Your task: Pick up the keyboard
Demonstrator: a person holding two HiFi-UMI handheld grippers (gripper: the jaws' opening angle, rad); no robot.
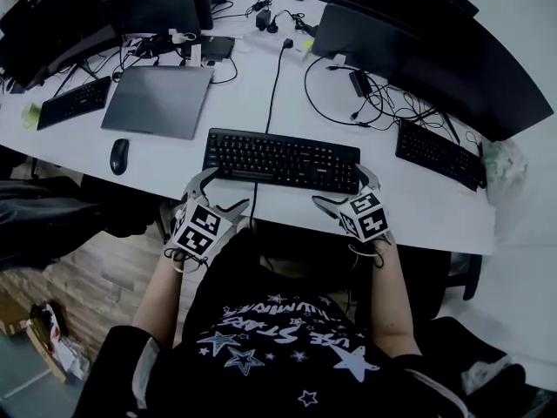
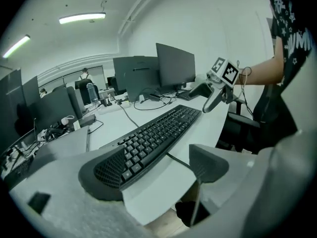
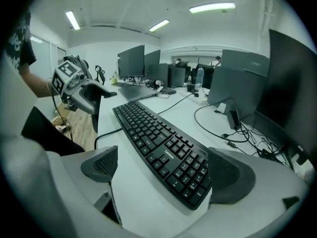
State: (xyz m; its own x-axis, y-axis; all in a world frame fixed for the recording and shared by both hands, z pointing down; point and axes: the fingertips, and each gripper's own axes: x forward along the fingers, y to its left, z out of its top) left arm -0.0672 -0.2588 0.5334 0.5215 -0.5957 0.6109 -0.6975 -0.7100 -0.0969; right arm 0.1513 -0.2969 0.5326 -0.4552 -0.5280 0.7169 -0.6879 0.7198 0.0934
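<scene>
A black keyboard [image 1: 280, 159] lies on the white desk [image 1: 418, 207], near its front edge, with its cable running to the back. My left gripper [image 1: 218, 192] is at the keyboard's left end, jaws wide. In the left gripper view that end [image 2: 148, 143] lies between the pads [image 2: 208, 162]; the far pad is close against it and the near pad is apart. My right gripper [image 1: 348, 190] stands at the right end. In the right gripper view the keyboard [image 3: 158, 143] sits between the spread pads [image 3: 101, 163], and the near pad is off it.
A closed grey laptop [image 1: 159, 100] and a black mouse [image 1: 119, 155] lie to the left. Other keyboards [image 1: 439, 152] [image 1: 74, 101] sit on both sides. Monitors [image 1: 392, 37] and loose cables [image 1: 365, 103] fill the back. The desk's front edge runs just under both grippers.
</scene>
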